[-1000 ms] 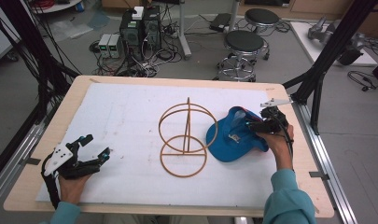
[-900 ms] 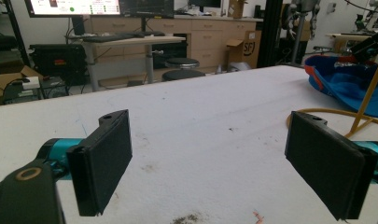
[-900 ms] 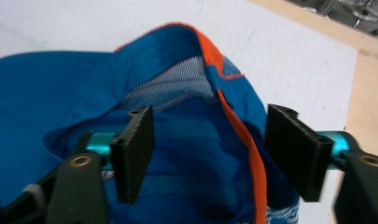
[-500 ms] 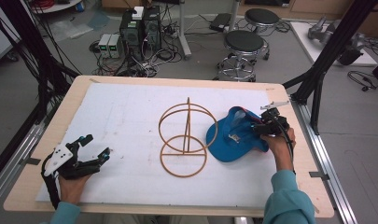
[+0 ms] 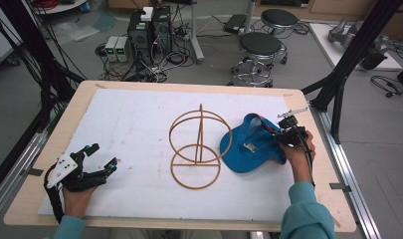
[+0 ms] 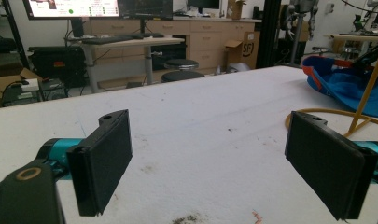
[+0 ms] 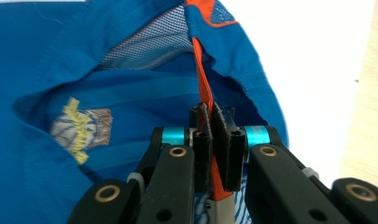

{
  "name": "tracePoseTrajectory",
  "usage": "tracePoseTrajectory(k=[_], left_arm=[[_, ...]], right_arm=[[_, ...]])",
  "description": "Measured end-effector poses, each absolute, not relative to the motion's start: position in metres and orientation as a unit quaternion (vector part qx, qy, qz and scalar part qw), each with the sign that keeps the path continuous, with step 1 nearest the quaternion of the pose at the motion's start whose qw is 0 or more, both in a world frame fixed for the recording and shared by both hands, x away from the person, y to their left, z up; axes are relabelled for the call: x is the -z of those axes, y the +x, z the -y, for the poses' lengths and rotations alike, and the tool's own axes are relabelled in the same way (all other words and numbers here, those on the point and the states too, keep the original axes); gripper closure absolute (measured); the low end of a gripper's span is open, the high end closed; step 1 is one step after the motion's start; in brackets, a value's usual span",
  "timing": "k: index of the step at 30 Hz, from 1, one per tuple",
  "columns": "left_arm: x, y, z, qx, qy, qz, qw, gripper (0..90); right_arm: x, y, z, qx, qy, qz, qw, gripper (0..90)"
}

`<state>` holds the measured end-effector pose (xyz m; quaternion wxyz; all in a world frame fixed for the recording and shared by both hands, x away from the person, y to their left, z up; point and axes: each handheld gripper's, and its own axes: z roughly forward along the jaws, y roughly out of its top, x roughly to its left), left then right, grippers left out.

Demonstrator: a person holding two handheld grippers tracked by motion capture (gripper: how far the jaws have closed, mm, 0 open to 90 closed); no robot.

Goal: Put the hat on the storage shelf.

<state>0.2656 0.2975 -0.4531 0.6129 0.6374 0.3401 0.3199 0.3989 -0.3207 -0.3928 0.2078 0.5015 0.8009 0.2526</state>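
Wire stand mid-table, workshop clutter beyond.
Standing upright on the white mat (image 5: 139,129) over the wooden table (image 5: 308,99): a tan wire stand (image 5: 198,149), one ring flat as base, another ring and a central post rising from it. Behind the table's far edge, two round black stools (image 5: 260,46), two dark computer towers (image 5: 150,27) with small pale boxes (image 5: 118,48) just beside them, cables tangled across the grey floor. Off in the left gripper view, a desk (image 6: 130,42) bearing a keyboard, lit monitors (image 6: 98,8) above.
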Motion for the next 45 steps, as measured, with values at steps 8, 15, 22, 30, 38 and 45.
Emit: tracePoseTrajectory(k=[8, 15, 22, 30, 38, 45], left_arm=[[0.453, 0.266, -0.298, -0.320, 0.637, -0.341, 0.613, 15.2], [0.453, 0.266, -0.298, -0.320, 0.637, -0.341, 0.614, 15.2], [0.453, 0.266, -0.297, -0.319, 0.636, -0.342, 0.613, 15.2], [0.453, 0.266, -0.297, -0.320, 0.637, -0.342, 0.613, 15.3], [0.453, 0.266, -0.297, -0.321, 0.637, -0.342, 0.612, 15.3], [0.453, 0.266, -0.297, -0.320, 0.637, -0.343, 0.612, 15.3]], right_arm=[[0.393, 0.399, 0.322, -0.258, 0.510, -0.796, 0.198, 87.8], [0.393, 0.393, 0.326, -0.290, 0.514, -0.780, 0.207, 87.9], [0.381, 0.379, 0.328, -0.354, 0.509, -0.752, 0.222, 87.9], [0.366, 0.366, 0.320, -0.421, 0.471, -0.742, 0.226, 88.0], [0.351, 0.352, 0.318, -0.484, 0.452, -0.703, 0.260, 88.0], [0.343, 0.344, 0.316, -0.526, 0.434, -0.670, 0.294, 88.1]])
